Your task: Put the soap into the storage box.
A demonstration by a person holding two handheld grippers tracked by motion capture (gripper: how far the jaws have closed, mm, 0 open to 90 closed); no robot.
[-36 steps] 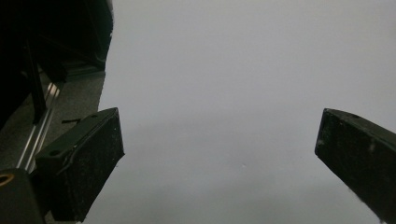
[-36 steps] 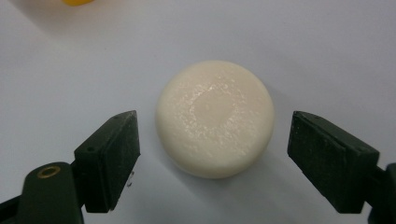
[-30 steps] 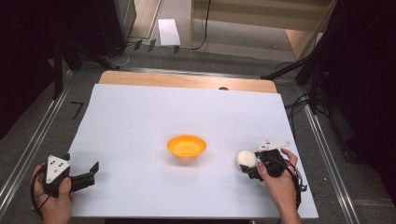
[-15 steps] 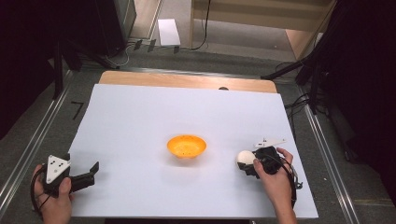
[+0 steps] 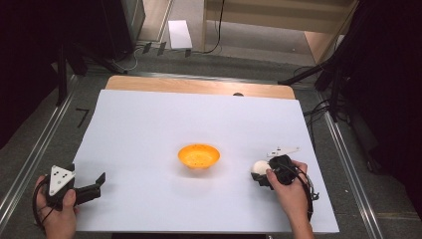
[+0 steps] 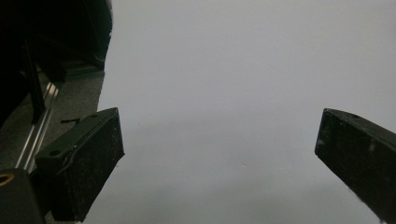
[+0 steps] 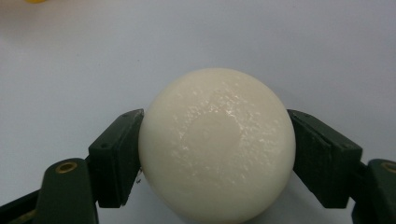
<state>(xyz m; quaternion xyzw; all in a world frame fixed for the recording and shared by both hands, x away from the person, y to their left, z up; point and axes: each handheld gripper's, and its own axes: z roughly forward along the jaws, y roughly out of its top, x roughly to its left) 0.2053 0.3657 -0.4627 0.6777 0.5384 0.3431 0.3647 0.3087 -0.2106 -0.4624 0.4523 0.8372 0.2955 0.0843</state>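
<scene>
White sheet point(image 5: 149, 129) over wooden table point(image 5: 199, 85), grey floor point(image 5: 45, 144).

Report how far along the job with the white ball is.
Done: the right gripper has just closed its jaws on the white ball, pressing both its sides. In hand: the ball sits low over the white sheet, right of the orange bowl. Left, probably: carrying it to the empty bowl. The left gripper is open.

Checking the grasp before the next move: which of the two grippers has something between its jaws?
The right gripper: its jaws press both sides of the white ball. The left gripper stands open over bare white sheet.
</scene>
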